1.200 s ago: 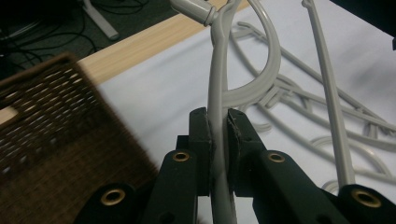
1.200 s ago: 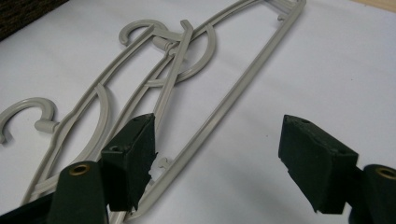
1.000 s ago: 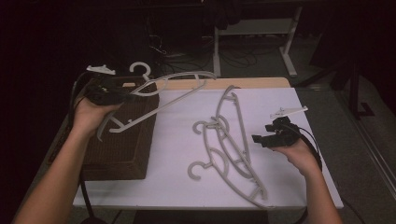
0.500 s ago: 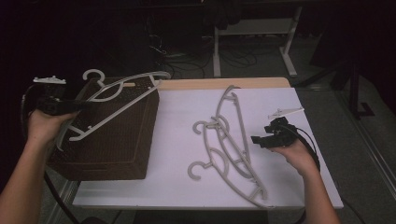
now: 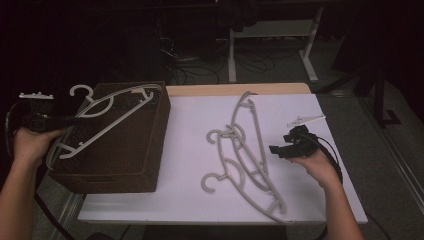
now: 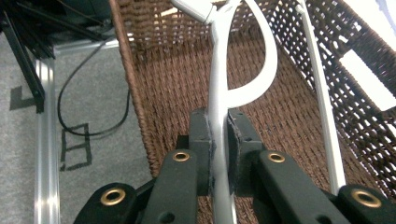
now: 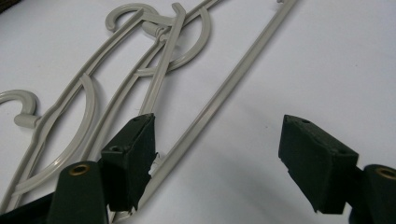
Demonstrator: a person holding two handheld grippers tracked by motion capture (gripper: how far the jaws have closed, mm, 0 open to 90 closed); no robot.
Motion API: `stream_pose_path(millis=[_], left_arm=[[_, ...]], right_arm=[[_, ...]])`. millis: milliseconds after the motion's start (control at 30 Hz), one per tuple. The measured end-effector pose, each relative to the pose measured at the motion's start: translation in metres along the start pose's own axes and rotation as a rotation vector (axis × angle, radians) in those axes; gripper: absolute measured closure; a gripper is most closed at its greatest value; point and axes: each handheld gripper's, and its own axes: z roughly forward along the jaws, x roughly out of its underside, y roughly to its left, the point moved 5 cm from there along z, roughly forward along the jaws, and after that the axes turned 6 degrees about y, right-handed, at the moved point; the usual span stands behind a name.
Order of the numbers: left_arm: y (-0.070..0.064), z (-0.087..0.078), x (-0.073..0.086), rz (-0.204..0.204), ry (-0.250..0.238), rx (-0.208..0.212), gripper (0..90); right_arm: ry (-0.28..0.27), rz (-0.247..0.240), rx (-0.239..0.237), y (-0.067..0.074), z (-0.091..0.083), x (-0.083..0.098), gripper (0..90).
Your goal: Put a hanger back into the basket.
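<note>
- Pinching a pale hanger [image 6: 219, 116], the left gripper [image 6: 218, 154] holds it over the brown wicker basket [image 5: 117, 165].
- Right gripper [image 7: 215, 154] rests with jaws spread beside the hangers [image 5: 247, 155] piled on the white surface [image 5: 195, 200].

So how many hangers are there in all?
3. One hanger is clamped in the left gripper over the wicker basket; two overlapping hangers lie on the white table. None looks hidden.
</note>
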Motion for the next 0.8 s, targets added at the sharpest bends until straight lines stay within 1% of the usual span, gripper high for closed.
stream_pose_path(millis=[33,133,167,200,300,333,400,533,633,667,700,800], left_arm=[[-0.001,0.004,0.001,-0.002,0.007,-0.004,82.3],[-0.001,0.012,0.004,-0.013,0.021,0.003,82.2],[-0.001,0.012,0.004,-0.013,0.021,0.003,82.1],[0.0,0.017,0.006,-0.017,0.028,0.004,82.1],[0.0,0.024,0.01,-0.003,0.062,0.01,81.3],[-0.001,0.025,0.01,0.002,0.059,0.014,79.8],[-0.001,0.026,0.009,-0.003,0.051,0.012,72.8],[-0.003,0.024,0.006,-0.001,0.029,0.012,63.4],[-0.011,0.021,0.001,0.0,-0.005,0.039,55.3],[-0.011,0.021,0.001,0.0,-0.005,0.039,52.9],[-0.015,0.02,-0.001,0.003,-0.02,0.054,52.9],[-0.027,0.019,-0.007,0.015,-0.044,0.086,46.6]], right_arm=[[0.001,0.0,0.0,0.0,0.0,0.0,27.0],[0.0,0.0,0.0,0.0,0.0,0.0,27.0],[0.0,0.0,0.0,0.0,0.0,0.0,27.0],[-0.002,0.001,0.0,0.0,-0.001,0.0,27.0],[-0.003,-0.001,-0.001,0.0,-0.001,0.0,27.0],[-0.004,-0.001,-0.001,0.0,-0.001,0.0,27.1],[-0.005,-0.002,-0.001,0.0,-0.001,0.0,27.1],[-0.005,-0.004,-0.002,0.001,-0.001,-0.001,27.0],[-0.007,-0.005,-0.002,0.001,-0.001,-0.001,27.1],[-0.007,-0.005,-0.002,0.001,-0.001,-0.001,27.1],[-0.006,-0.004,-0.003,0.001,-0.001,-0.001,27.0],[-0.006,-0.005,-0.003,0.001,-0.001,-0.001,27.0]])
